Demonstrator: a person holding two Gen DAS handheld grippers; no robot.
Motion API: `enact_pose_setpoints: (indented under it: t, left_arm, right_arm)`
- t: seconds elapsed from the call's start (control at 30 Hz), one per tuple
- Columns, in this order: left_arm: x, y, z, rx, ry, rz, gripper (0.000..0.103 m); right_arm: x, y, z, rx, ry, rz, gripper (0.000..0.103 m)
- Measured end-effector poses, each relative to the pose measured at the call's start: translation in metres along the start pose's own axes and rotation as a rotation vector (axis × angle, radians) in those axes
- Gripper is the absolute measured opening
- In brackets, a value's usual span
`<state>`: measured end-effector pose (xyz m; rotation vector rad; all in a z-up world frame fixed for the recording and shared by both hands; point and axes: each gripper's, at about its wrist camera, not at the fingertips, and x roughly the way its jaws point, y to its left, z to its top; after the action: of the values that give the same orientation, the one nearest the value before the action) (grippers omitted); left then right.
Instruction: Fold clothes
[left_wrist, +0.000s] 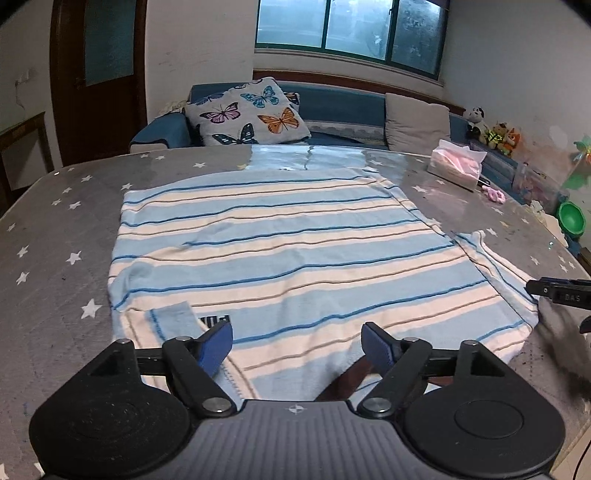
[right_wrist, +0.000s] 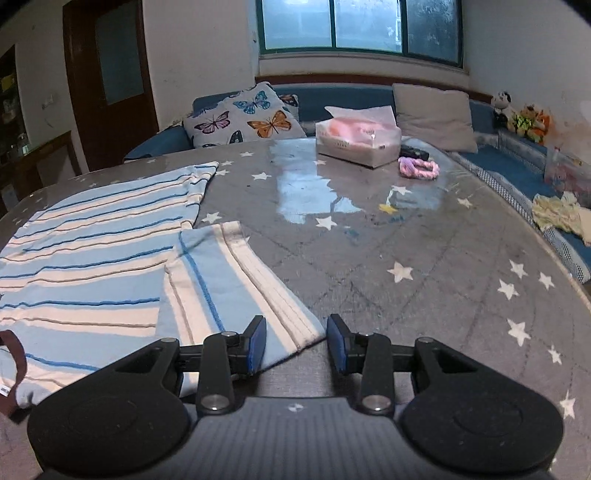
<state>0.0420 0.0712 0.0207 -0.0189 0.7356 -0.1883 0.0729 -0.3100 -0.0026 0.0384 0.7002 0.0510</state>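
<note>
The striped T-shirt (left_wrist: 280, 251) lay flat on the star-patterned table (left_wrist: 55, 236), its left sleeve already folded in. The left gripper (left_wrist: 296, 345) hung over the shirt's near hem, jaws wide apart and holding nothing. The right gripper (right_wrist: 296, 343), half open and empty, straddled the corner of the shirt's right sleeve (right_wrist: 229, 291). Closing there risked pinching only the thin hem, which could slip out.
</note>
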Motion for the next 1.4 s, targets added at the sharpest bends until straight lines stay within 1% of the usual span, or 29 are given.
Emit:
enact_pose_setpoints:
  t: [0.03,0.07,0.1,0.2,0.27,0.33,0.5,0.6,0.73,0.77,0.83,0.9,0.97,1.03,1.2,1.27,1.37,1.4]
  left_arm:
    - [0.001,-0.001,0.0,-0.001,0.002,-0.001,0.08]
    - [0.001,-0.002,-0.001,-0.001,0.004,-0.001,0.083]
    - [0.002,-0.004,-0.001,0.001,0.004,0.001,0.087]
    - [0.003,-0.008,-0.003,0.011,0.006,-0.001,0.089]
    - [0.004,-0.009,-0.003,0.01,0.009,-0.008,0.09]
    - [0.005,-0.01,-0.005,0.005,0.009,-0.013,0.091]
    - [0.008,-0.008,-0.008,-0.009,0.019,-0.02,0.092]
    - [0.005,-0.006,-0.009,-0.017,0.012,-0.022,0.095]
    - [0.0,-0.001,-0.009,-0.024,0.0,-0.017,0.095]
    - [-0.001,0.0,-0.009,-0.026,-0.003,-0.013,0.095]
    - [-0.005,0.004,-0.009,-0.029,-0.011,-0.005,0.096]
    - [-0.008,0.009,-0.008,-0.034,-0.021,0.006,0.098]
    - [-0.012,0.015,-0.007,-0.039,-0.031,0.022,0.098]
    - [-0.015,0.022,-0.006,-0.044,-0.043,0.039,0.099]
    - [-0.013,0.046,-0.004,-0.074,-0.036,0.112,0.1]
    - [-0.013,0.056,-0.004,-0.083,-0.036,0.143,0.1]
    - [-0.012,0.071,-0.004,-0.098,-0.03,0.174,0.095]
    - [-0.011,0.075,-0.003,-0.1,-0.027,0.176,0.089]
  right_arm:
    - [0.0,0.001,0.0,0.0,-0.004,-0.005,0.031]
    - [0.001,0.001,0.0,-0.001,-0.006,-0.009,0.027]
    - [0.001,0.001,0.0,-0.002,-0.009,-0.01,0.016]
    - [-0.001,-0.001,0.003,0.015,-0.015,0.013,0.008]
    - [-0.009,0.0,0.007,0.015,-0.037,0.024,0.008]
    - [-0.021,0.004,0.013,0.015,-0.067,0.053,0.007]
    - [-0.051,0.03,0.03,-0.031,-0.132,0.174,0.007]
    - [-0.06,0.055,0.036,-0.072,-0.144,0.251,0.007]
    - [-0.058,0.091,0.033,-0.141,-0.123,0.333,0.007]
    - [-0.055,0.099,0.031,-0.155,-0.109,0.348,0.008]
    - [-0.048,0.11,0.026,-0.169,-0.061,0.39,0.013]
    - [-0.045,0.117,0.022,-0.191,-0.032,0.42,0.013]
    - [-0.044,0.119,0.023,-0.22,-0.03,0.416,0.015]
    - [-0.039,0.116,0.028,-0.231,-0.025,0.391,0.02]
    - [-0.006,0.107,0.035,-0.256,0.014,0.3,0.02]
    - [0.008,0.106,0.038,-0.26,0.029,0.28,0.02]
    - [0.025,0.106,0.045,-0.27,0.032,0.278,0.02]
    - [0.03,0.107,0.047,-0.271,0.031,0.273,0.02]
